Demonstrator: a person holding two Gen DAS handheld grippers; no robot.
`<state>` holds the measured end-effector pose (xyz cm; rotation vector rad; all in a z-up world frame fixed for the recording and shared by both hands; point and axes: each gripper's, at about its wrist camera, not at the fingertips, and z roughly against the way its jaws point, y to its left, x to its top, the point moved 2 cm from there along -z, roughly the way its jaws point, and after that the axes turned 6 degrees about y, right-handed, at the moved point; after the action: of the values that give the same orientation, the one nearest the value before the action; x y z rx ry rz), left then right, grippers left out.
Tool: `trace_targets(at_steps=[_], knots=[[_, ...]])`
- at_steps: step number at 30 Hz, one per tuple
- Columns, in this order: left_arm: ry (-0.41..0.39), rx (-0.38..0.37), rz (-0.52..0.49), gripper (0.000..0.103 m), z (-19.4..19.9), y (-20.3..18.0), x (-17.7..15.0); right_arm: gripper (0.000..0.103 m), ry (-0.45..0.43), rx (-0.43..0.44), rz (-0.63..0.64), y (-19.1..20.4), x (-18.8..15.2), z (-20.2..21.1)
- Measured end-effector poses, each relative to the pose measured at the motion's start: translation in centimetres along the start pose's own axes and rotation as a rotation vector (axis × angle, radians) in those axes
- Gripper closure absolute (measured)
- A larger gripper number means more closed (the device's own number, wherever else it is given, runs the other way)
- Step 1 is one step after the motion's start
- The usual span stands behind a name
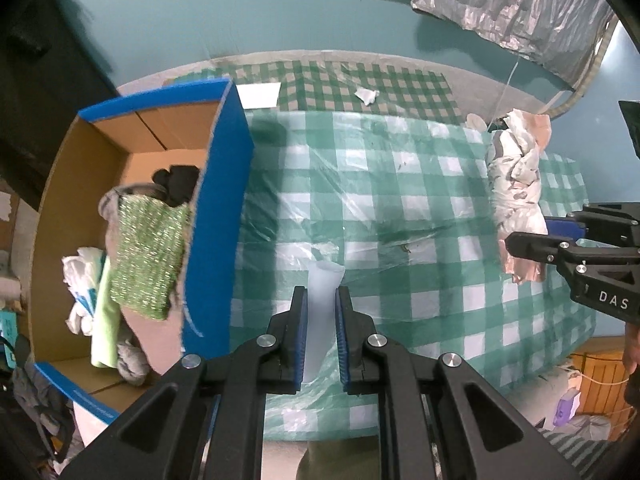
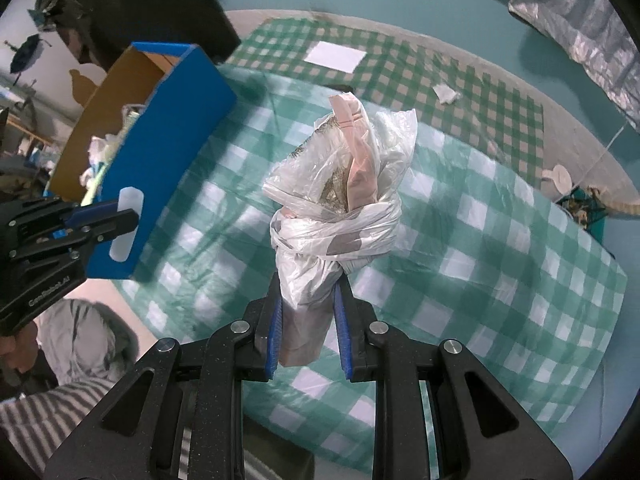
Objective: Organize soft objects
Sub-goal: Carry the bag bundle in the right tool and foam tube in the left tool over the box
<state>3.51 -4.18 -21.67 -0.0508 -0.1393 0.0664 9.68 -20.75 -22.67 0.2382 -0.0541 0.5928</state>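
- The left gripper is clamped on a pale, translucent white piece that stands up between its blue pads; from the right wrist view the same white piece sticks out on both sides of the fingertips, in front of the box's blue wall.
- The right gripper is closed on a knotted plastic bag bundle, white with grey patches and a pink sheet poking out of its top at 12 o'clock.
- In the left wrist view that bundle sits at 3 o'clock, held above the bench, with the right gripper reaching in from the right edge.
- The bench carries a green-and-white checked cloth under a clear plastic film that is wrinkled near its middle.
- A cardboard box with blue outer walls stands at 9 o'clock in the left wrist view, at the bench's left side.
- Inside the box lie a sparkly green cloth, a black fabric lump, a light-green folded piece and white crumpled material.
- At 12 o'clock, on the darker checked cloth beyond, lie a white sheet of paper and a small crumpled white scrap.
- A silver crinkled sheet hangs at 1 o'clock on the teal wall.
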Motion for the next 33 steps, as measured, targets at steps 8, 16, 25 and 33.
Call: trace_targets(at_steps=[8,16,25,33], knots=[[-0.039,0.01,0.01,0.09,3.0,0.5,0.5,0.081,-0.039,0.014,0.042,2.3,1.2,2.4],[-0.065,0.011,0.042,0.09,5.2,1.9,0.5,0.081,-0.059,0.021,0.095,5.1,2.7,3.6],[-0.074,0.029,0.098,0.09,6.6,5.3,-0.1,0.081,-0.076,0.032,0.16,8.5,4.8,4.3],[-0.074,0.038,0.169,0.09,6.9,9.1,-0.6,0.081,-0.082,0.048,0.216,12.0,6.9,4.1]])
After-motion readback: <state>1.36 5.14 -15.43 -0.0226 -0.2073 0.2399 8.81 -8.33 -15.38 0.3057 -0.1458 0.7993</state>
